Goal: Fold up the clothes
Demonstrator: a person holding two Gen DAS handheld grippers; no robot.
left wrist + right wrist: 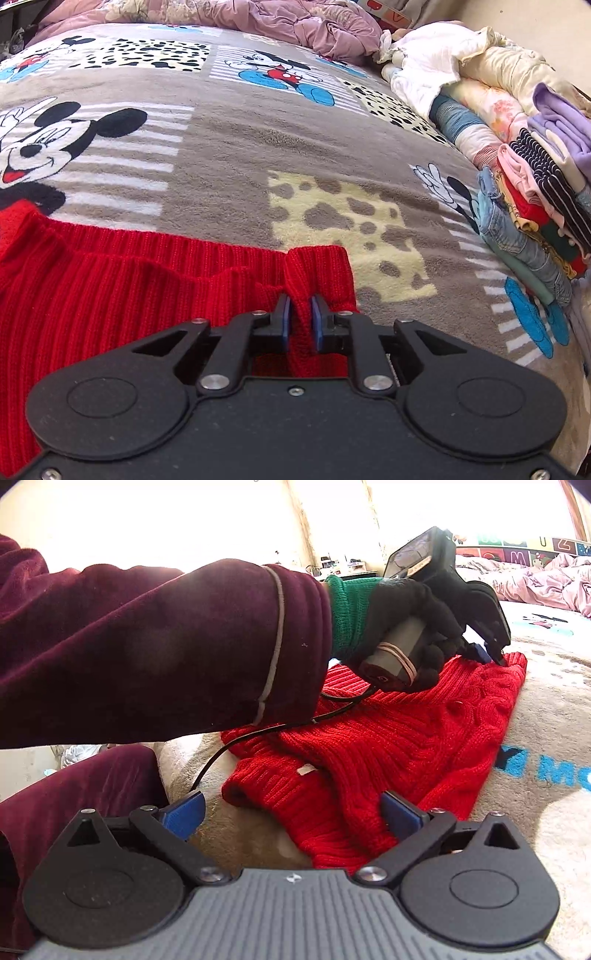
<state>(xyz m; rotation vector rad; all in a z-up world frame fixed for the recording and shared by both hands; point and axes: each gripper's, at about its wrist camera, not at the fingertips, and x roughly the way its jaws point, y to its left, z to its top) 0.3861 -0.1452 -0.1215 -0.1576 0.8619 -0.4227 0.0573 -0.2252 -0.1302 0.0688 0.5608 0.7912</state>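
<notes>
A red knitted sweater (110, 288) lies on a Mickey Mouse blanket (229, 147) on a bed. My left gripper (301, 314) is shut on a bunched corner of the sweater's ribbed edge. In the right wrist view the sweater (388, 738) lies spread on the blanket, with a small white label (306, 770) near its neck. My right gripper (291, 812) is open, its blue pads (400, 812) on either side of the sweater's near end, holding nothing. The left gripper (487, 653) shows there at the sweater's far corner, held by a black-gloved hand.
A stack of folded clothes (532, 206) lines the bed's right side, with white and cream garments (443, 70) behind it. A rumpled mauve duvet (295, 22) lies at the far end. The person's maroon sleeve (147, 646) and a black cable (258, 734) cross the right wrist view.
</notes>
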